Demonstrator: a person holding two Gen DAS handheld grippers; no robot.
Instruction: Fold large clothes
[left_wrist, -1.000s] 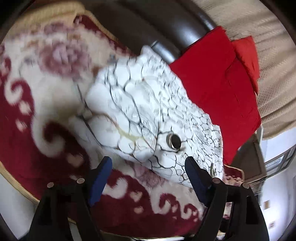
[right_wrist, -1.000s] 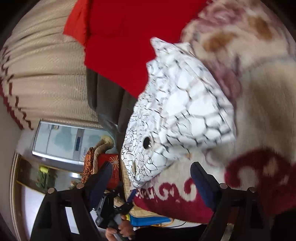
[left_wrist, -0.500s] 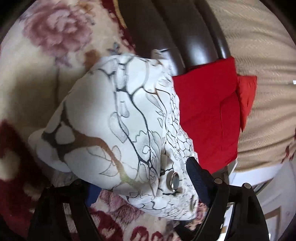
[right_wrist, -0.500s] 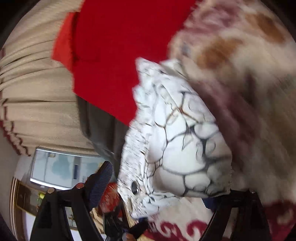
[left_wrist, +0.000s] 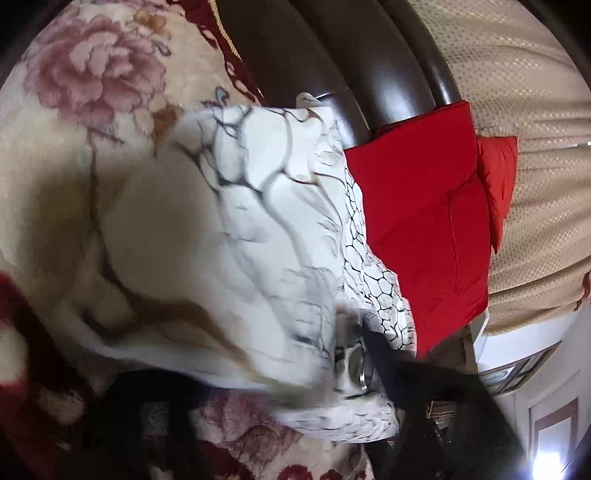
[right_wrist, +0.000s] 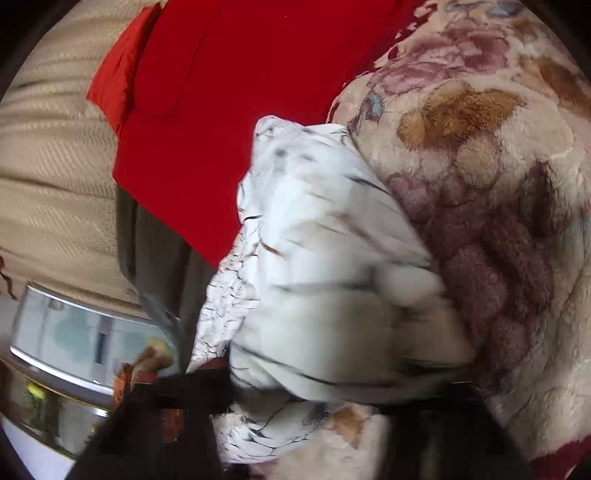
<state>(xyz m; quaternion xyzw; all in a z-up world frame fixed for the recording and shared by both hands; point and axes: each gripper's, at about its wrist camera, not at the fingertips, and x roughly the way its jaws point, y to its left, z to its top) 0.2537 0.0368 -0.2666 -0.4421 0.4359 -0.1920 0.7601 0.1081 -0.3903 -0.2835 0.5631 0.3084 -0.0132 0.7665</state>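
Note:
A white garment (left_wrist: 258, 240) with a black and gold crackle print and metal eyelets lies folded on a floral plush blanket (left_wrist: 74, 110). It fills the middle of the left wrist view and bulges over the fingers of my left gripper (left_wrist: 258, 398), hiding their tips. In the right wrist view the same garment (right_wrist: 325, 266) is blurred and lies between and over the fingers of my right gripper (right_wrist: 332, 398). Whether either gripper grips the cloth cannot be told.
A dark wooden headboard (left_wrist: 332, 62) runs behind the garment. Red cushions (left_wrist: 424, 229) lean beside it, also in the right wrist view (right_wrist: 229, 92). Beige curtains (left_wrist: 535, 110) hang behind. A window (right_wrist: 74, 332) shows at lower left.
Both grippers have moved forward onto the garment. It went from lying ahead of open fingers to covering the fingertips. The views are blurred by motion.

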